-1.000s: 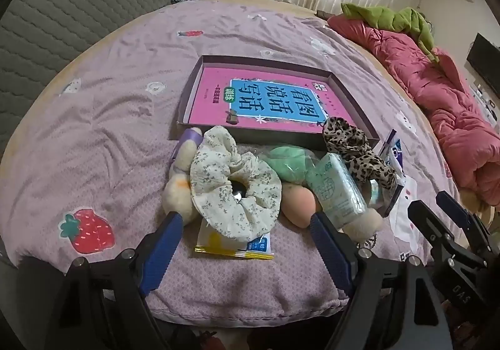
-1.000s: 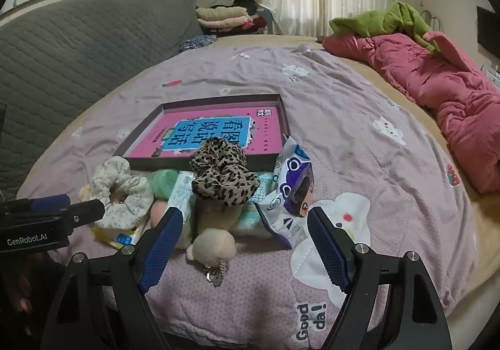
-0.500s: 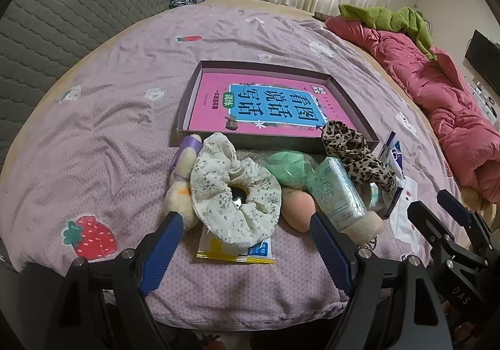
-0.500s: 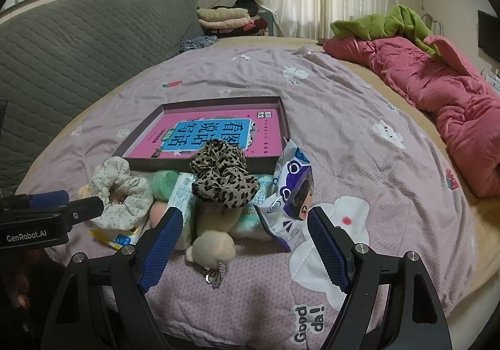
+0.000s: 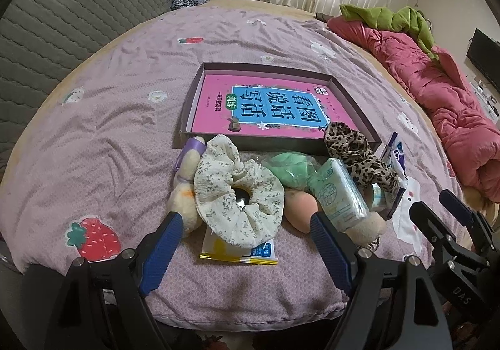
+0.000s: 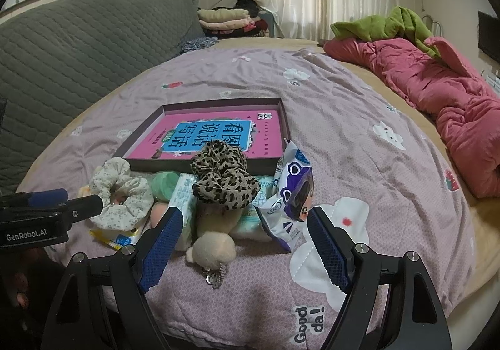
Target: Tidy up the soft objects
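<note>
The soft things lie in one tight heap on the bedspread [image 6: 359, 162], near its front edge and against the near wall of the shallow box [image 5: 362, 106]. At the left of the heap, the floral scrunchie [image 5: 239, 193] rests on a yellow packet [image 5: 237, 251] and leans against a cream plush toy [image 5: 184, 203]. Beside it sit a green pouch [image 5: 289, 167], a peach sponge [image 5: 300, 209] and a tissue pack [image 5: 339, 195]. The leopard scrunchie [image 6: 223, 176] tops the middle of the heap, touching the box wall. Below it lies a beige plush keychain [image 6: 212, 245], with a purple snack bag [image 6: 293, 193] upright at the right end.

The left gripper [image 5: 247, 248] hovers just in front of the floral scrunchie, jaws spread wide, holding nothing. The right gripper [image 6: 245, 239] hangs before the beige keychain, likewise spread and empty. Inside the box, a pink book [image 6: 206, 136] covers the floor. Bare bedspread extends left, right and beyond the box; a red quilt [image 6: 443, 90] lies well apart along the right side.
</note>
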{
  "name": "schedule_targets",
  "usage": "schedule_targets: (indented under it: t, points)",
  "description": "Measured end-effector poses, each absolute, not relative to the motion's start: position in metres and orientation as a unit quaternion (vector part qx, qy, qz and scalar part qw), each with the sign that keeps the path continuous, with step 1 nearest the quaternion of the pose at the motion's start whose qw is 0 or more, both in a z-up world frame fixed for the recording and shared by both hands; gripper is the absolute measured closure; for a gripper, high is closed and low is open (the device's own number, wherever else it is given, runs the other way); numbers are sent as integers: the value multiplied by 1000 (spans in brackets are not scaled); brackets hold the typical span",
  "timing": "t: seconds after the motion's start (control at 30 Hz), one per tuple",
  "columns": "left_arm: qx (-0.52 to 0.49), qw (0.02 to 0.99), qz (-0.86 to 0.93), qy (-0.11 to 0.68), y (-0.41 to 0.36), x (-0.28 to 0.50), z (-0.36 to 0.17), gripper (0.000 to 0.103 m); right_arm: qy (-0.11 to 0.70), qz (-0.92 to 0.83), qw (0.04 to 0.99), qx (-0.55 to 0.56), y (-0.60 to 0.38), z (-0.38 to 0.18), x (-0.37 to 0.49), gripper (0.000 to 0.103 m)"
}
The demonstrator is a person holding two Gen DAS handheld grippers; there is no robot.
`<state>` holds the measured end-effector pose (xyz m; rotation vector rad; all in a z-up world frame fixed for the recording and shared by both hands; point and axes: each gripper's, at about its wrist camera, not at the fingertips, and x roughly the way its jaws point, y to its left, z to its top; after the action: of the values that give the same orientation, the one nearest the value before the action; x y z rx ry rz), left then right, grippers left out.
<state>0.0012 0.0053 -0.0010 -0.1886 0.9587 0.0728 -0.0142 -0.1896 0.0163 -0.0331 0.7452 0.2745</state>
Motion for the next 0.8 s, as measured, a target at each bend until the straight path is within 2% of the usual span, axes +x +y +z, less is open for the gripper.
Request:
schedule_targets:
  t: [0.8]
  points:
    - [-92,882,29,462,4,1,-2,20,363,132,922,-15,-189,15,-13,20]
